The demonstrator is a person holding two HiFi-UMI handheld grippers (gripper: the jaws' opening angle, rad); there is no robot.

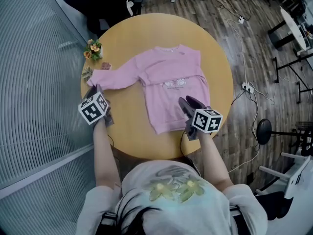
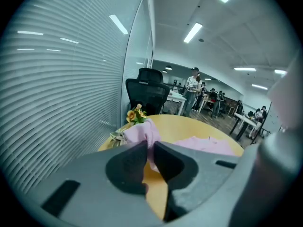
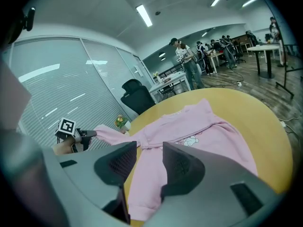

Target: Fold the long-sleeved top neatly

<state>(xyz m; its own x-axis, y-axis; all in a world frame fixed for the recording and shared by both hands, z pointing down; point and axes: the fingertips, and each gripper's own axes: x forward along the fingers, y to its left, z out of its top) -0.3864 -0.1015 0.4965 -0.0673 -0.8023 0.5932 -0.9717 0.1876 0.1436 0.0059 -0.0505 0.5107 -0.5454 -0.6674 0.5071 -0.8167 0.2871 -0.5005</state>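
Folding looks barely begun: your left gripper [image 2: 150, 150] pinches the top's [image 1: 173, 84] cuff [image 2: 142, 132] at nine o'clock (body lies flat); right gripper [image 3: 149, 151] gapes empty.

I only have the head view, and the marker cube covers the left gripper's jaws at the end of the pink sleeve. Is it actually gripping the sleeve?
Observer: Yes. In the left gripper view, the left gripper has its jaws pinched together on the cuff end of the pink sleeve, with fabric bunched above the tips.
Operator: And the right gripper near the hem, has it got hold of anything?
Observer: No. The right gripper view shows the right gripper with its jaws apart and nothing between the pads. The top lies flat beyond them, seen through the gap.
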